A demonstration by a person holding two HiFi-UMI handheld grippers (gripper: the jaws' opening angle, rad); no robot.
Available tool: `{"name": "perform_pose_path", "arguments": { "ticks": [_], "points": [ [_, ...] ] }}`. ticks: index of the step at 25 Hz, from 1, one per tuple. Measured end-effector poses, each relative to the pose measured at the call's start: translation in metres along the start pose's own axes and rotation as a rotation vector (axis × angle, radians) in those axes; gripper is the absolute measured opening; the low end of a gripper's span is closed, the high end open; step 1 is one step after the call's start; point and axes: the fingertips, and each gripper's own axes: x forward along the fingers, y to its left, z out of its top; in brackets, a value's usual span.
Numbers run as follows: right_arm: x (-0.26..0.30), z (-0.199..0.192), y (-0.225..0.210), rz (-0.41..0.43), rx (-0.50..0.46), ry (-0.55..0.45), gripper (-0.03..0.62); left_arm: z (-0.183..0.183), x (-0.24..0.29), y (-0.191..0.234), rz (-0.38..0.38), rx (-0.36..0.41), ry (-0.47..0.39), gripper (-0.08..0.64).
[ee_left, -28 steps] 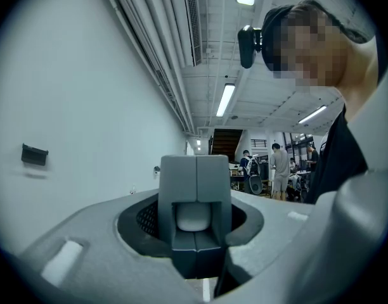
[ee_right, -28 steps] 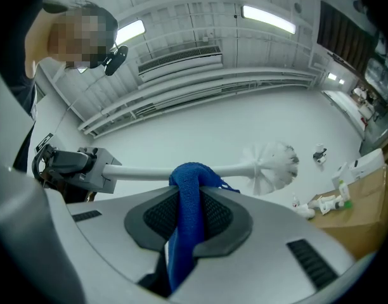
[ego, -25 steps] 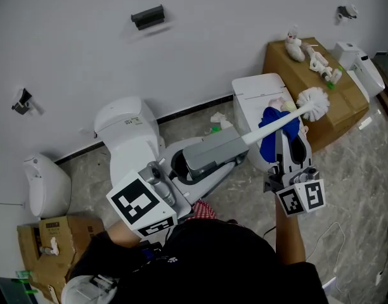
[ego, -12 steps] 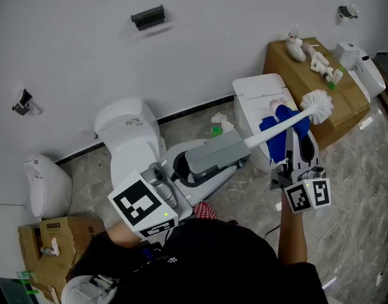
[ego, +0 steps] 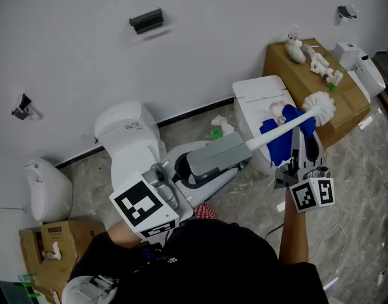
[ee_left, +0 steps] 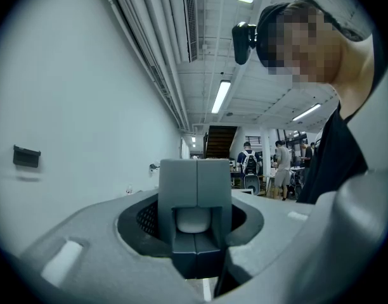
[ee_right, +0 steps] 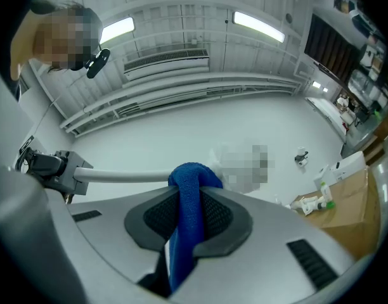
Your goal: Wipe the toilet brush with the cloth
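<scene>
The toilet brush (ego: 270, 136) is being held in the air over a white container (ego: 254, 94). Its long axis is running from 8 o'clock to 2 o'clock in the head view, with the bristles pointing to 2 o'clock. Compared with a second ago, it is sitting slightly further toward 3 o'clock, and the cloth (ego: 279, 149) is lying nearer the bristles. The handle end is being clamped by the closed fingers of the left gripper (ego: 235, 151). The cloth, draped over the handle, is being pinched by the right gripper (ego: 302, 142).

A white wall (ego: 213, 49) with a black bracket (ego: 146, 19) meets a grey marbled floor (ego: 365, 163), a white toilet (ego: 127, 138) left, a cardboard box (ego: 289, 67) right, strip lights (ee_right: 257, 25) overhead.
</scene>
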Motion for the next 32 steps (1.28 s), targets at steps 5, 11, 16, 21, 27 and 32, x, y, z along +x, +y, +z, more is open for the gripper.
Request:
{"name": "perform_pose_path", "arguments": {
  "ticks": [5,11,16,21,27,32],
  "points": [
    [0.002,-0.001,-0.002,-0.004,-0.004,0.000,0.064,-0.002,-0.001,0.003,-0.003,0.006,0.008,0.169],
    [0.003,-0.005,-0.006,0.002,-0.006,0.009,0.064,-0.002,0.000,0.004,0.002,0.015,-0.001,0.169],
    [0.005,-0.010,-0.003,0.010,0.003,0.022,0.064,0.003,-0.002,0.008,0.007,0.004,-0.025,0.169],
    [0.010,-0.015,0.001,0.010,0.012,0.036,0.064,0.007,-0.004,0.015,0.020,-0.007,-0.039,0.169],
    [0.000,-0.021,0.005,0.021,0.025,0.043,0.064,0.005,-0.002,0.009,0.026,-0.009,-0.041,0.169],
    [0.000,-0.033,0.018,0.049,0.045,0.076,0.064,0.008,-0.002,0.009,0.026,-0.014,-0.053,0.169]
  ]
}}
